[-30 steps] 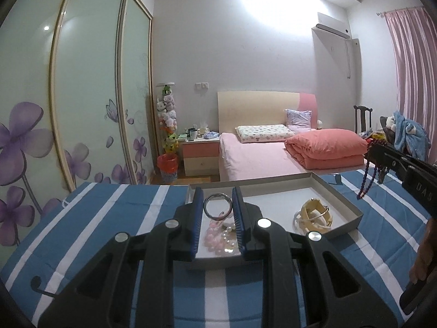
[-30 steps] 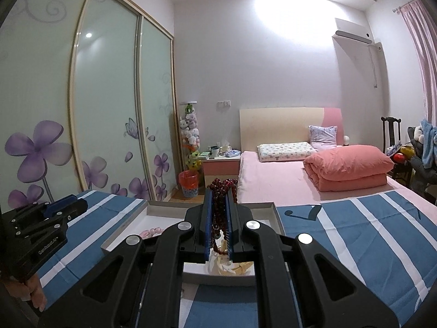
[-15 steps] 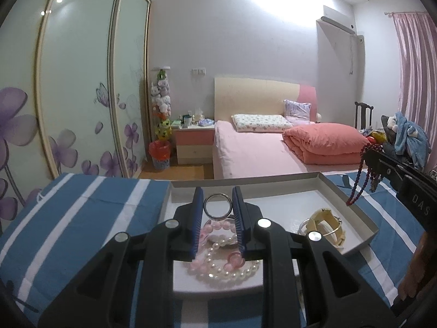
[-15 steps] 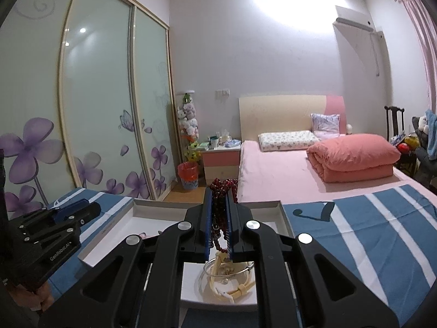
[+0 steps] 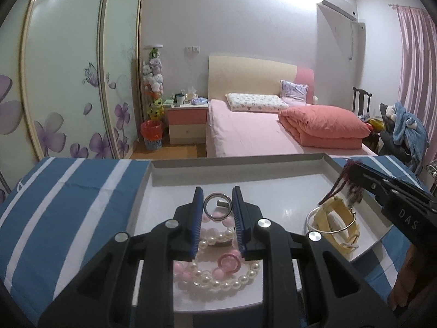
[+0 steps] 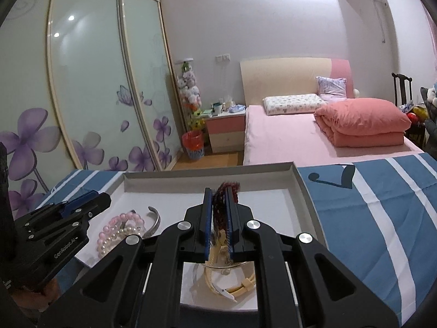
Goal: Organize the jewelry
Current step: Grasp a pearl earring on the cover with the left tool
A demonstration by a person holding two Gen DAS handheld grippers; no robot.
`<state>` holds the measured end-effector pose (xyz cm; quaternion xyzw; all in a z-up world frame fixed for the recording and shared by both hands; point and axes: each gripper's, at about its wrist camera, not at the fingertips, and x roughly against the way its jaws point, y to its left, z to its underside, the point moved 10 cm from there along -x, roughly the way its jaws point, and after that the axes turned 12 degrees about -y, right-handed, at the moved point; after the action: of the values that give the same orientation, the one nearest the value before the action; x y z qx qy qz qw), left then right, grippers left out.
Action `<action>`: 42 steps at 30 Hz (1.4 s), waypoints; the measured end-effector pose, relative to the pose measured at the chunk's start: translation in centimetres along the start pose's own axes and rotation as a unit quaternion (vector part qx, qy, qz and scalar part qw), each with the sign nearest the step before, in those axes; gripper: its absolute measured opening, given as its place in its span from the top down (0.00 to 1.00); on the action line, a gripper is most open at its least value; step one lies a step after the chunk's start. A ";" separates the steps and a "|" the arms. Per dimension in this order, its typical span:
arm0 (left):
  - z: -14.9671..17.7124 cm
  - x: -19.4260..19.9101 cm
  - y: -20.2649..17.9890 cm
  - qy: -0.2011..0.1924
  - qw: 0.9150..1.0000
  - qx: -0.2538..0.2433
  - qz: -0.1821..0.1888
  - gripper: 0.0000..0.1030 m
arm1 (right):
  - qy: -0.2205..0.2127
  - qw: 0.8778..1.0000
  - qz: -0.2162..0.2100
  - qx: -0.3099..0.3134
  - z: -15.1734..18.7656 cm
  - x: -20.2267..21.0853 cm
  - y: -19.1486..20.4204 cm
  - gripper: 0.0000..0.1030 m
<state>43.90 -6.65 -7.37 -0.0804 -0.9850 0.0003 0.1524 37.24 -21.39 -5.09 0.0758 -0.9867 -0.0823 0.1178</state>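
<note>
**Two tools over the jewelry tray**

Two tools hang above a white tray (image 5: 275,180) that sits on a blue-and-white striped table (image 5: 68,191). The left tool (image 5: 217,207) pinches a silver ring (image 5: 217,211) between its blue pads, above the pearl bracelet (image 5: 218,276) and pink beads (image 6: 120,221). The right tool (image 6: 219,207) is clamped tight on dark red beads (image 6: 220,205), above a yellow band (image 5: 336,224) lying in the tray.

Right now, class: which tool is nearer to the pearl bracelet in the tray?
Left. The left tool, gripping a silver ring, hangs just above the pearl bracelet; the right tool is across the tray, over the yellow watch.
</note>
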 end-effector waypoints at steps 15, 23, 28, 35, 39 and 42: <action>-0.9 1.5 0.6 -0.010 1.000 0.013 0.002 0.61 | -0.030 1.000 0.011 0.001 -1.8 2.1 -0.3 0.56; 1.2 6.8 0.8 0.021 0.999 0.013 0.040 0.61 | -0.035 0.999 0.006 0.015 -1.7 6.4 0.5 0.56; 4.7 9.9 -0.4 0.073 0.994 0.015 0.082 0.61 | -0.028 0.999 0.008 0.017 -0.8 9.2 0.7 0.56; 9.0 12.0 -3.3 0.135 0.983 -0.009 0.125 0.61 | -0.011 1.000 0.017 -0.007 0.9 11.9 0.1 0.56; 10.4 11.5 -4.6 0.159 0.980 -0.029 0.115 0.61 | -0.005 1.000 0.022 -0.022 1.6 12.4 -0.6 0.56; 10.6 11.1 -5.0 0.165 0.979 -0.033 0.112 0.61 | -0.001 0.999 0.022 -0.028 1.9 12.4 -0.7 0.56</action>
<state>29.53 -9.63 -14.00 -0.1936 -0.9307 -0.0281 0.3091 24.91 -23.89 -4.35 0.0505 -0.9856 -0.1071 0.1207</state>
